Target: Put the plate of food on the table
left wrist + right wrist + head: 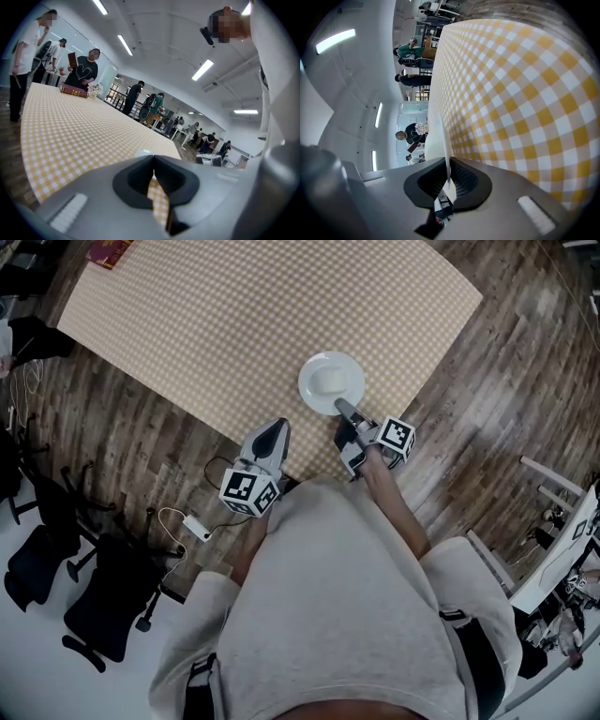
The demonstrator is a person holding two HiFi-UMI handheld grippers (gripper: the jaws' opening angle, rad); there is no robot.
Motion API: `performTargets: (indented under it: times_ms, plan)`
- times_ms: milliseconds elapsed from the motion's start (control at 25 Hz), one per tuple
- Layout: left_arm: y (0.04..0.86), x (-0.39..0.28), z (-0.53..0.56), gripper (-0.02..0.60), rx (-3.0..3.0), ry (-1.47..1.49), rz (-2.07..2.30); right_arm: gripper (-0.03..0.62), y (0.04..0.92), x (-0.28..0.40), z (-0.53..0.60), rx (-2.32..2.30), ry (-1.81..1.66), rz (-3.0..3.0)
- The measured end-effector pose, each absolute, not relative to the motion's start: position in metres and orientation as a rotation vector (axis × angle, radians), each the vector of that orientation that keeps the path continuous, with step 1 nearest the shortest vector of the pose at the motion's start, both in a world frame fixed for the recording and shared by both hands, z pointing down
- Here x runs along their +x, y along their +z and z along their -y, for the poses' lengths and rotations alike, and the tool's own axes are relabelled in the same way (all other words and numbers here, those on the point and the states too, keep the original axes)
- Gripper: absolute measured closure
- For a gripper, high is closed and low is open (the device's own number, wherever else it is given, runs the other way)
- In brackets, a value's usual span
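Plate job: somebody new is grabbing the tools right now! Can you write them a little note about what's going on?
The right tool is shut on the near rim of the white plate.
The left tool is shut and empty, beside it at the table's near edge.
The plate is over the checkered table, close to the front edge. Whether it touches the cloth cannot be told. No food shows on it.
Done: plate brought over the table.
Left: probably set it flat, open the right tool, draw back.
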State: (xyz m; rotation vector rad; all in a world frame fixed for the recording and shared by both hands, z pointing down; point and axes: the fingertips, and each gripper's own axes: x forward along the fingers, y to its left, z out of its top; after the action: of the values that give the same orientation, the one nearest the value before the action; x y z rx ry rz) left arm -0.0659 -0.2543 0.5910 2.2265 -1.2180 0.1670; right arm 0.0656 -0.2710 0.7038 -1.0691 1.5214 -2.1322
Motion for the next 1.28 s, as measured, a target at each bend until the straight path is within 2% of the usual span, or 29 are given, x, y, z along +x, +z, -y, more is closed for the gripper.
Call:
performTargets:
  times_ms: [1280]
  plan:
    - [0.586, -0.062, 0.253, 0.574, 2.239, 0.126, 1.209, 0.571, 0.72, 0.063, 0.263, -1.223, -2.283, -1.425]
